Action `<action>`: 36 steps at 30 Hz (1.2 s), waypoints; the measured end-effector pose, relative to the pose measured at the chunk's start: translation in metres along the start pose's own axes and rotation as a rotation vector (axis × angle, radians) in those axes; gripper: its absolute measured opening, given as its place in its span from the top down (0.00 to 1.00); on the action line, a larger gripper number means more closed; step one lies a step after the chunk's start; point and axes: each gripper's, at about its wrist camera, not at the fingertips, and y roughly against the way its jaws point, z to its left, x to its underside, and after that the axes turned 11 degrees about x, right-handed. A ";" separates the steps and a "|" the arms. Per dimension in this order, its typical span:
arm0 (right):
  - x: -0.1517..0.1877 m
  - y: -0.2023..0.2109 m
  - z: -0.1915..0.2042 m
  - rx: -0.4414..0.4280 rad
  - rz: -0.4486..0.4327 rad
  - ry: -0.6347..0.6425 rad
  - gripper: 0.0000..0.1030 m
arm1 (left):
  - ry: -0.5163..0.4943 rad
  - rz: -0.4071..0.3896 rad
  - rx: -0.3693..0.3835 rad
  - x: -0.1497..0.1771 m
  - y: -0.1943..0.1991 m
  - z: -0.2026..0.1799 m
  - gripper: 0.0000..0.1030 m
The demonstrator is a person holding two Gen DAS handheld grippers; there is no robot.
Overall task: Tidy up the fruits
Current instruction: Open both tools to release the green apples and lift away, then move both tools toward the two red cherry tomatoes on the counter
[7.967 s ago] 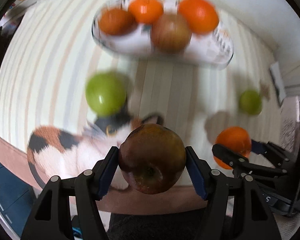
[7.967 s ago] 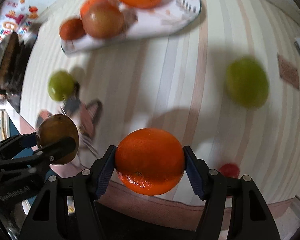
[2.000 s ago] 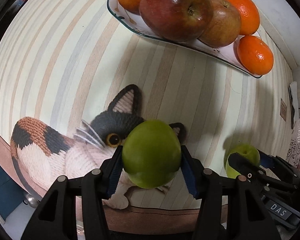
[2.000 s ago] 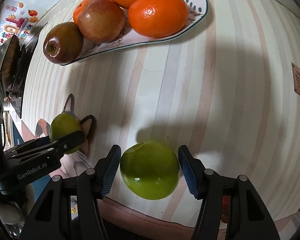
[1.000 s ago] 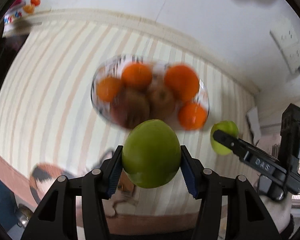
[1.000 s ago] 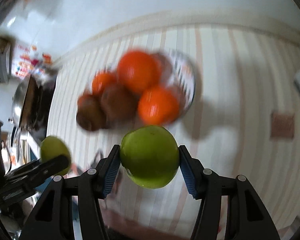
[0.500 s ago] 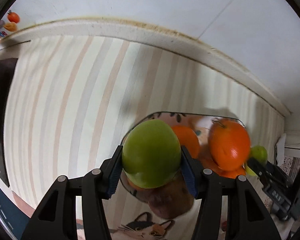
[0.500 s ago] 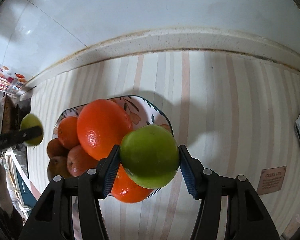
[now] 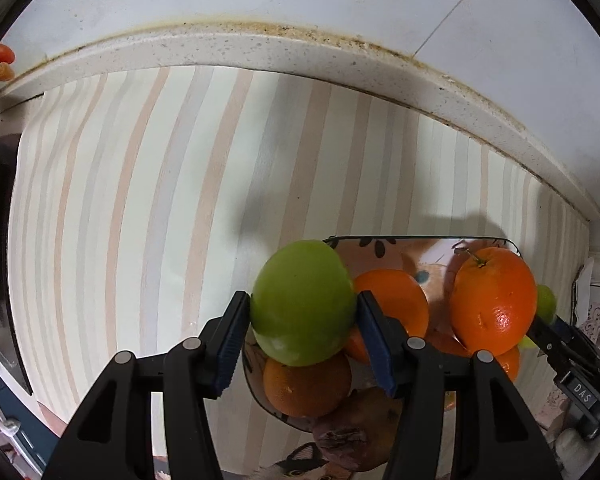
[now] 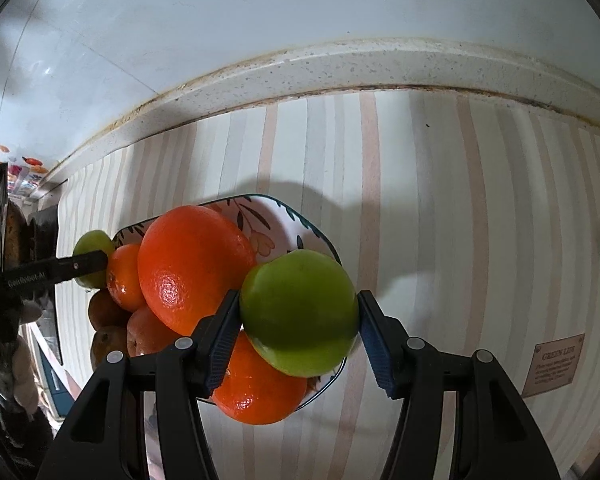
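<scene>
Two green apples now hanging over the plate, no longer down near the tabletop. Left wrist: left gripper (image 9: 302, 330) clamping green apple (image 9: 302, 308) above plate (image 9: 420, 240). Right wrist: right gripper (image 10: 296, 330) gripping second green apple (image 10: 300, 312) above oranges (image 10: 192, 264); likely releasing next.

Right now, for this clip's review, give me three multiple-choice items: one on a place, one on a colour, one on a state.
1. Where does the left claw hang?
A. over the plate's edge
B. over a sink
C. inside a drawer

2. What colour is the fruit in the right claw?
A. red
B. green
C. purple

3. How is the left claw's green fruit?
A. lying on the striped mat
B. dropped
C. clamped between both pads

Key: 1 A, the plate's rim and oranges show behind it; 2 B, its skin is plainly green; 3 C, blue pads press both sides.
</scene>
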 end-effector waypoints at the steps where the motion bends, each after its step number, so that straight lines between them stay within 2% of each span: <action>1: 0.000 0.000 0.001 -0.003 0.000 0.003 0.40 | 0.006 0.000 0.004 0.000 0.000 0.001 0.49; 4: -0.001 0.000 0.003 0.007 0.000 0.007 0.38 | 0.014 0.006 0.017 0.000 -0.002 0.000 0.48; 8: -0.002 0.009 0.002 0.000 -0.015 -0.002 0.14 | 0.019 -0.009 0.036 0.003 0.006 0.002 0.38; 9: -0.002 0.012 0.002 0.002 -0.019 -0.002 0.11 | 0.020 -0.015 0.036 0.004 0.010 0.003 0.34; 10: -0.002 0.015 0.003 0.004 -0.023 0.001 0.11 | 0.020 -0.021 0.036 0.005 0.013 0.004 0.26; 11: -0.001 0.018 0.004 0.008 -0.025 0.004 0.10 | 0.019 -0.031 0.032 0.007 0.016 0.004 0.23; 16: 0.007 0.039 0.018 0.061 -0.067 0.051 0.06 | 0.030 -0.082 -0.003 0.026 0.032 0.004 0.19; 22: 0.037 0.072 0.048 0.126 -0.127 0.142 0.05 | 0.020 -0.177 -0.041 0.069 0.061 -0.003 0.19; 27: 0.064 0.091 0.063 0.130 -0.161 0.182 0.05 | 0.000 -0.240 -0.055 0.113 0.083 -0.020 0.19; 36: 0.105 0.129 0.060 0.152 -0.232 0.197 0.05 | -0.026 -0.341 -0.071 0.166 0.109 -0.046 0.19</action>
